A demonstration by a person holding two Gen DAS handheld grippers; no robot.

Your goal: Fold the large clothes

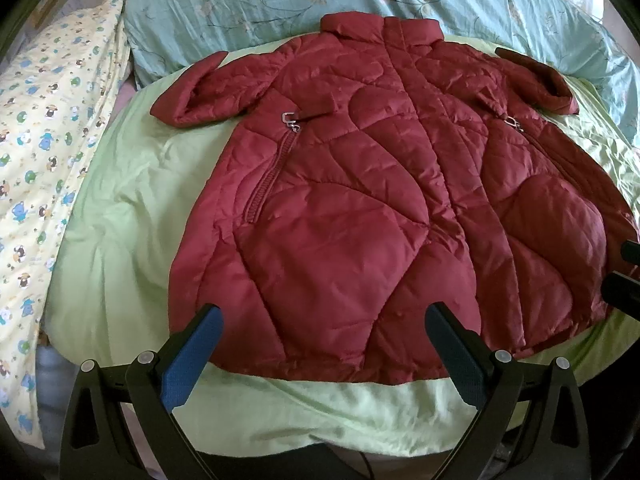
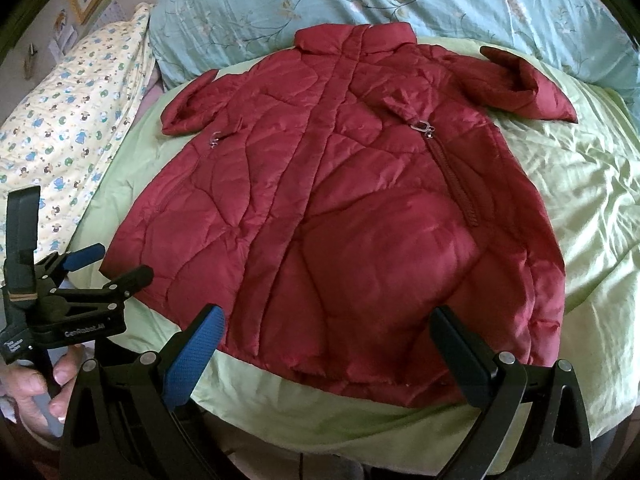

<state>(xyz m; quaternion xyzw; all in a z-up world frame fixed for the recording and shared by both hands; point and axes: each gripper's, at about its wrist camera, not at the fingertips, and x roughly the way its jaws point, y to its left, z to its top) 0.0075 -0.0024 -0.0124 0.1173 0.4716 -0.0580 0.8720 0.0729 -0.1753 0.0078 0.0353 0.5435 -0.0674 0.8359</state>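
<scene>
A dark red quilted jacket (image 1: 360, 184) lies flat, front up, on a light green sheet (image 1: 132, 208), collar at the far end, hem near me. It also shows in the right wrist view (image 2: 340, 220). Both sleeves are folded in short near the shoulders. My left gripper (image 1: 324, 312) is open and empty, hovering just above the hem's left part. My right gripper (image 2: 326, 314) is open and empty above the hem's right part. The left gripper (image 2: 108, 264) also shows at the left edge of the right wrist view, open, held by a hand.
A teal floral duvet (image 1: 248, 4) lies bunched behind the collar. A yellow cartoon-print blanket (image 1: 44, 128) runs along the left side. The green sheet (image 2: 580, 184) spreads wrinkled to the right of the jacket. The bed's near edge is just below the hem.
</scene>
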